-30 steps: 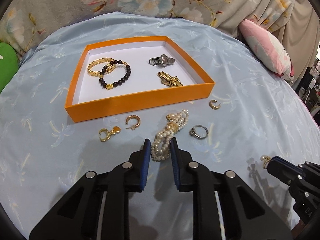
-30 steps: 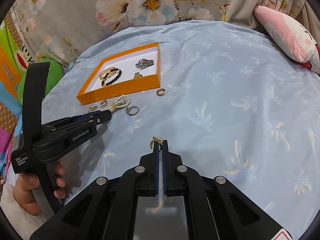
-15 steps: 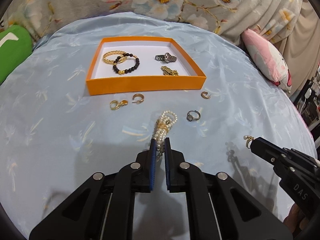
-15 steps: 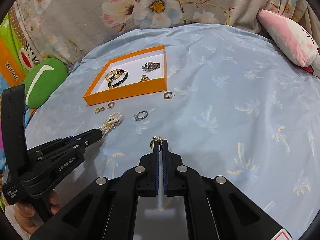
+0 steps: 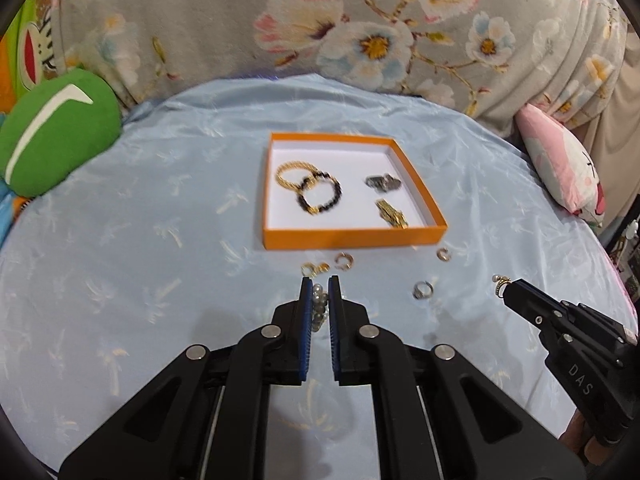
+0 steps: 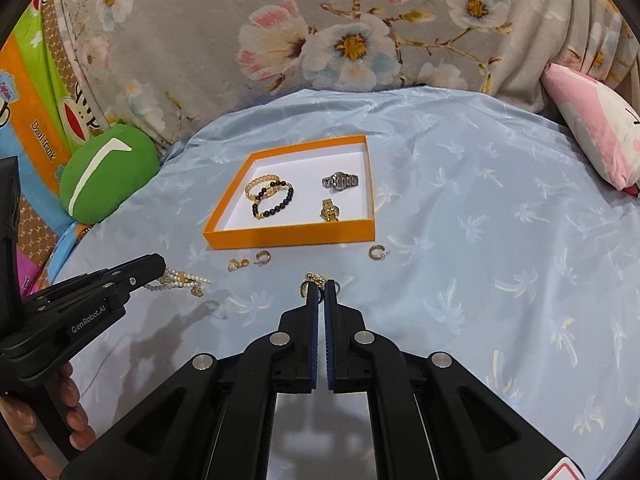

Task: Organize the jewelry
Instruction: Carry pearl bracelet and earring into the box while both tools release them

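Note:
An orange tray (image 5: 352, 237) (image 6: 288, 237) holds a gold bracelet (image 5: 292, 174), a black bead bracelet (image 5: 320, 196), a silver watch (image 5: 382, 182) and a gold watch (image 5: 392, 213). My left gripper (image 5: 320, 286) is shut on a pearl bracelet (image 5: 319, 306), lifted above the cloth in front of the tray; the pearls hang from it in the right wrist view (image 6: 180, 280). My right gripper (image 6: 320, 286) is shut on a small gold pearl earring (image 6: 314, 280) (image 5: 499, 282), to the right of the left gripper.
Gold earrings (image 5: 345, 260) (image 5: 314, 269) (image 5: 443, 254) and a silver ring (image 5: 423, 290) lie on the blue cloth (image 5: 160, 280) before the tray. A green cushion (image 5: 56, 136) is far left, a pink cushion (image 5: 560, 168) far right, floral fabric behind.
My left gripper closed on the pearl bracelet and lifted it off the cloth, rising and moving left. My right gripper, holding the earring, moved toward the tray.

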`<state>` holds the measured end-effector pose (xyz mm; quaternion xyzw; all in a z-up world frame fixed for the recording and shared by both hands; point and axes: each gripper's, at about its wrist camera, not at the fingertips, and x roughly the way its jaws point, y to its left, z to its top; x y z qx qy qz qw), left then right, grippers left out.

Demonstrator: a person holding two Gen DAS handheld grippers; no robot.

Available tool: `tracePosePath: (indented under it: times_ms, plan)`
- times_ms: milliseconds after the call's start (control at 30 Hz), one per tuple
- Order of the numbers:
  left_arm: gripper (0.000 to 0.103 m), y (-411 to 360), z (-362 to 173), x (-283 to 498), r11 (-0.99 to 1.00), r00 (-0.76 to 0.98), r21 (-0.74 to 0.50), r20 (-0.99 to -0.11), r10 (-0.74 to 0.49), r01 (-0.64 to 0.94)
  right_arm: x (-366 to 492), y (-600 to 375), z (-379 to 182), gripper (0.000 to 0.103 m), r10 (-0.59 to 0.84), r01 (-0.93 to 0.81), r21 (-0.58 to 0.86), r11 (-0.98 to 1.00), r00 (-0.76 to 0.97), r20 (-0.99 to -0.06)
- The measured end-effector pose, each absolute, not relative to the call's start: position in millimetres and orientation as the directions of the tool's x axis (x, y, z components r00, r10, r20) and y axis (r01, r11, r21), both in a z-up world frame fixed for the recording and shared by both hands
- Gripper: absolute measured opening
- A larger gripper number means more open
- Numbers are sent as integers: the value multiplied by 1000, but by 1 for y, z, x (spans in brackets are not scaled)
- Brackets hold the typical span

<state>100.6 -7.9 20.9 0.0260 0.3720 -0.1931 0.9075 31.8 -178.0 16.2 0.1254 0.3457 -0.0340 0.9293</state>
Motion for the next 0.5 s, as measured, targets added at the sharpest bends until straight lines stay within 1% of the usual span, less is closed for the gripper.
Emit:
tracePosePath:
  times_ms: [333,500]
  plan:
    - [7,-10,41,131,958,713,-27,-662,-231,285,71,-181,34,3,24,136,208,969,782,-622]
    - [7,-16,44,150,963,719,-24,-660,-217,268,91,-184,38,3,15,132,194,972,789,-615]
